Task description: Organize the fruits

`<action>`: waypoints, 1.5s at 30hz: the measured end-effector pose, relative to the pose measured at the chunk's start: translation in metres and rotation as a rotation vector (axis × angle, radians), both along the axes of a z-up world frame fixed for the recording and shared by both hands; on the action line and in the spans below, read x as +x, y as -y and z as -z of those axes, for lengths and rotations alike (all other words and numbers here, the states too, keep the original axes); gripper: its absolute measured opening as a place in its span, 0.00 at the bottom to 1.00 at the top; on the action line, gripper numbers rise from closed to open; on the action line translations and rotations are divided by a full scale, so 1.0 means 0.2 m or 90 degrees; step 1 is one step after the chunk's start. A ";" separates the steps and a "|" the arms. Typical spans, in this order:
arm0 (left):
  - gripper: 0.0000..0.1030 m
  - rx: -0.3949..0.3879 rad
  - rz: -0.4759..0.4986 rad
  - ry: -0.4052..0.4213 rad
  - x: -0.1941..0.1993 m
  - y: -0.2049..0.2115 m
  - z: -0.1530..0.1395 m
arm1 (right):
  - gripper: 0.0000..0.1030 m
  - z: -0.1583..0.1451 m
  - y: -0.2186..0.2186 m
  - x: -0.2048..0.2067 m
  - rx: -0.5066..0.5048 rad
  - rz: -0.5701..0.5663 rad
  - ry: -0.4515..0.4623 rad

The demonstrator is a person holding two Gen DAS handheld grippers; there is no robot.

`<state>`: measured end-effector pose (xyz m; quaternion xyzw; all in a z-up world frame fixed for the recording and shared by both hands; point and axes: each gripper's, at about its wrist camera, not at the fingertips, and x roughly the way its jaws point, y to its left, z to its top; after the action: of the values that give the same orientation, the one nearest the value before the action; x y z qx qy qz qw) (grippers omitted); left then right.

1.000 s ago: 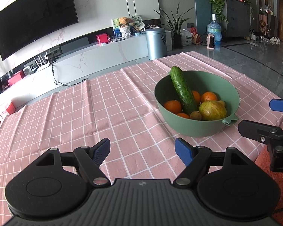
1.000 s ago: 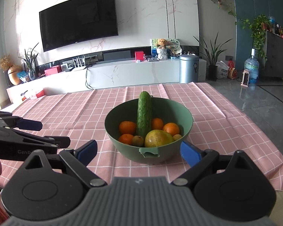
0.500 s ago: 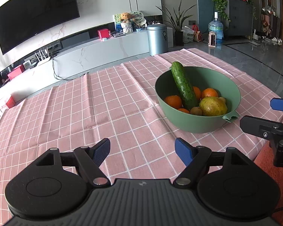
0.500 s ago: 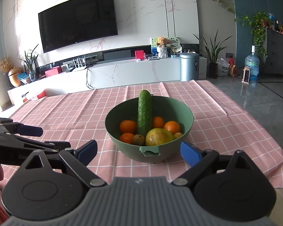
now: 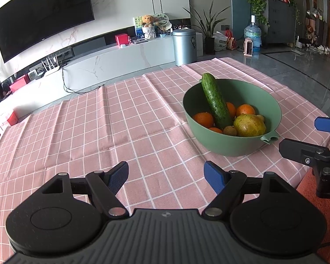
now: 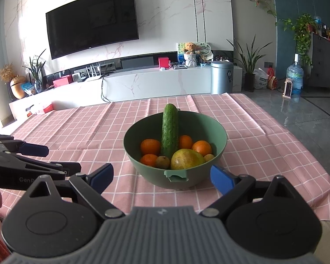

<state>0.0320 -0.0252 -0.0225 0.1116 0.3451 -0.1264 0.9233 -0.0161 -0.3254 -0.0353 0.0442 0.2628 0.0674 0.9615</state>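
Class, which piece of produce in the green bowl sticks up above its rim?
The cucumber: long, dark green, leaning on the bowl rim; the round fruits sit low inside.

Green bowl [image 6: 217,139] on pink white-checked tablecloth [image 6: 264,140]

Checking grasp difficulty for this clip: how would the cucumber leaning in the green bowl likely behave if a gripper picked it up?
The cucumber looks stiff, so it should lift as one piece. Its round, bumpy skin might slip between the pads. It leans on the bowl rim with its lower end among the oranges, so pulling it out could make them roll.
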 end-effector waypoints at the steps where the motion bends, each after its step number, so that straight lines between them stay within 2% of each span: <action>1: 0.89 -0.001 0.000 0.000 0.00 0.00 0.00 | 0.89 0.00 0.00 0.00 0.000 0.000 0.000; 45: 0.89 0.011 0.001 0.011 0.00 -0.01 -0.01 | 0.89 0.00 -0.01 0.01 0.001 -0.003 -0.003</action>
<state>0.0313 -0.0242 -0.0200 0.1210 0.3381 -0.1233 0.9251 -0.0133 -0.3242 -0.0362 0.0444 0.2652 0.0700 0.9606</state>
